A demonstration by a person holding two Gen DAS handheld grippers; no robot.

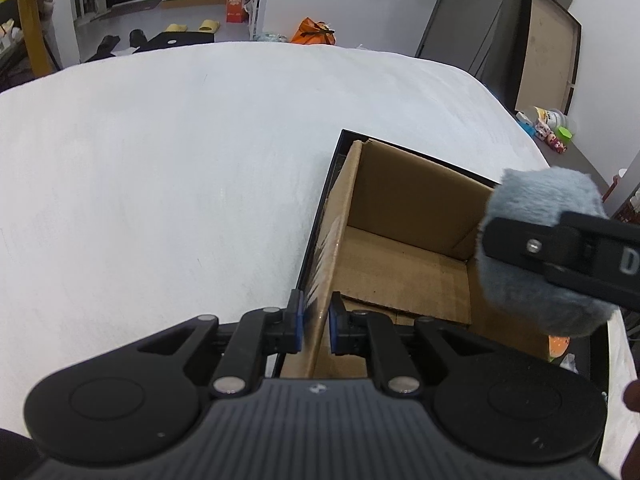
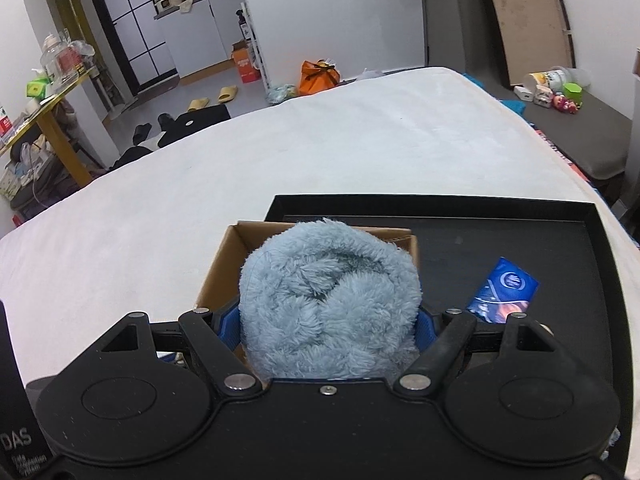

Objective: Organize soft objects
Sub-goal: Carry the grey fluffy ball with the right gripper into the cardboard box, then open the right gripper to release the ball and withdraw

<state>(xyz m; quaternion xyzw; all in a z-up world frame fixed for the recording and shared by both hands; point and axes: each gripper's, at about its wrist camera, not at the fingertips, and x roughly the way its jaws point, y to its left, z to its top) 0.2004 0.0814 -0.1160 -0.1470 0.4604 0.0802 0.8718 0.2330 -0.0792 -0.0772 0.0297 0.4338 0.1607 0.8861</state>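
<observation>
An open cardboard box (image 1: 404, 264) stands inside a black tray (image 2: 560, 216) on the white bed. My left gripper (image 1: 315, 330) is shut on the box's near left wall, one blue pad on each side of the cardboard. My right gripper (image 2: 328, 324) is shut on a rolled fluffy light-blue towel (image 2: 330, 304), which hangs over the box (image 2: 228, 264). In the left wrist view the towel (image 1: 544, 280) and a black finger of the right gripper come in from the right above the box's right side. The inside of the box looks bare.
A blue packet (image 2: 504, 290) lies on the tray floor right of the box. The white bed (image 1: 160, 184) spreads out to the left and far side. Beyond it are an orange bag (image 2: 320, 74), slippers and a low bench with toys (image 2: 560, 96).
</observation>
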